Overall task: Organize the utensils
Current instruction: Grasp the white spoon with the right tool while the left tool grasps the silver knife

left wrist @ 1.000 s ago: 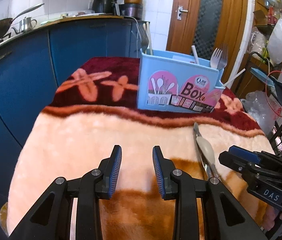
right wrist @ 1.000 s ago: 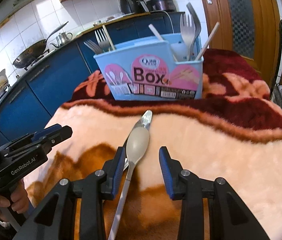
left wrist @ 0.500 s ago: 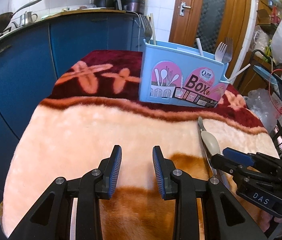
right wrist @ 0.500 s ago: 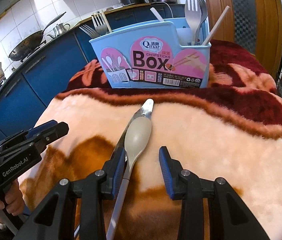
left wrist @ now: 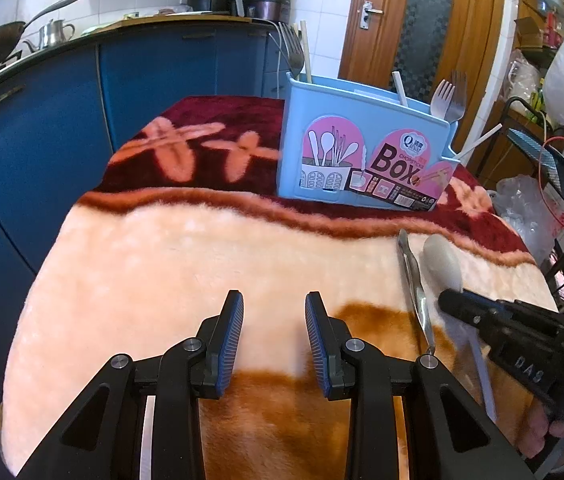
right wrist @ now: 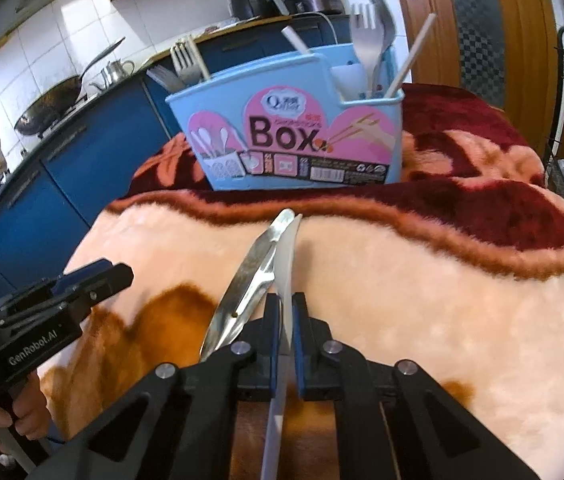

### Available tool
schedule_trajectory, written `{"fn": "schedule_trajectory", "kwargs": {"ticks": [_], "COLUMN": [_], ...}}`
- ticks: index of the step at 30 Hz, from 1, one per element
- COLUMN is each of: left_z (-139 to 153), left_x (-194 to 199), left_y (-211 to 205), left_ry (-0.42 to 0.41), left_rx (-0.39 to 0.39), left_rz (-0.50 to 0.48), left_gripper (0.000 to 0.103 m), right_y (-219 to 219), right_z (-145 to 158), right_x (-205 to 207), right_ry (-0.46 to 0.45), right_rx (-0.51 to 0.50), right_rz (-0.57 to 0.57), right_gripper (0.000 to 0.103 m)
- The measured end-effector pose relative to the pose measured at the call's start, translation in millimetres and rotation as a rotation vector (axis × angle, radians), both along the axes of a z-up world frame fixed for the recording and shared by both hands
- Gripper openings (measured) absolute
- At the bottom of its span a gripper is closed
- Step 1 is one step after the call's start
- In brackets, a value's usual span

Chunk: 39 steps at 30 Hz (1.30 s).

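Observation:
A white plastic spoon [right wrist: 287, 256] stands on edge between the pads of my right gripper [right wrist: 286, 300]; the jaws are closing and the pads press on its handle. The left wrist view shows its bowl [left wrist: 443, 260] ahead of the right gripper [left wrist: 447, 300]. A metal utensil [right wrist: 250, 272] lies on the blanket just left of the spoon, also visible as a thin metal strip [left wrist: 413, 276]. The blue utensil box [right wrist: 293, 140] stands farther back with forks and chopsticks in it. My left gripper [left wrist: 274, 300] hovers open over the blanket with nothing between its fingers.
A plush peach, brown and maroon blanket [left wrist: 162, 264] covers the table. Blue kitchen cabinets [left wrist: 42, 140] run along the left, with a wok and kettle on the counter. A wooden door [left wrist: 421, 20] and a wire rack [left wrist: 553, 168] with bags stand to the right.
My right gripper has shut on the white spoon's handle, and the spoon has turned from lying flat to standing on its edge. The left gripper stays open in place.

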<state>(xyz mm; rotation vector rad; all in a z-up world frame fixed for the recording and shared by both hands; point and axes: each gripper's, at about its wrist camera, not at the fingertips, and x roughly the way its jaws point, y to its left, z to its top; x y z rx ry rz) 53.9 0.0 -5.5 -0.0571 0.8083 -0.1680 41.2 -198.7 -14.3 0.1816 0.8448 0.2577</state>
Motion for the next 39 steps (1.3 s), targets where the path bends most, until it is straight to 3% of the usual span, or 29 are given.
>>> {"fn": "schedule_trajectory", "kwargs": {"ticks": [29, 39], "left_z": [-0.7, -10.4], "left_x": [11.7, 33.0], "left_y": [-61.0, -68.9], "left_ry": [0.055, 0.129], "left_rx": [0.012, -0.011], "left_rz": [-0.146, -0.174], "left_gripper": [0.033, 0.033], "right_y": [-45.9, -48.2], "right_z": [7.6, 4.9], "right_x": [-9.4, -6.9], "right_ry": [-0.037, -0.025], "right_rx": [0.043, 0.042], "right_rz": [-0.066, -0.06], "right_gripper": [0.008, 0.008]}}
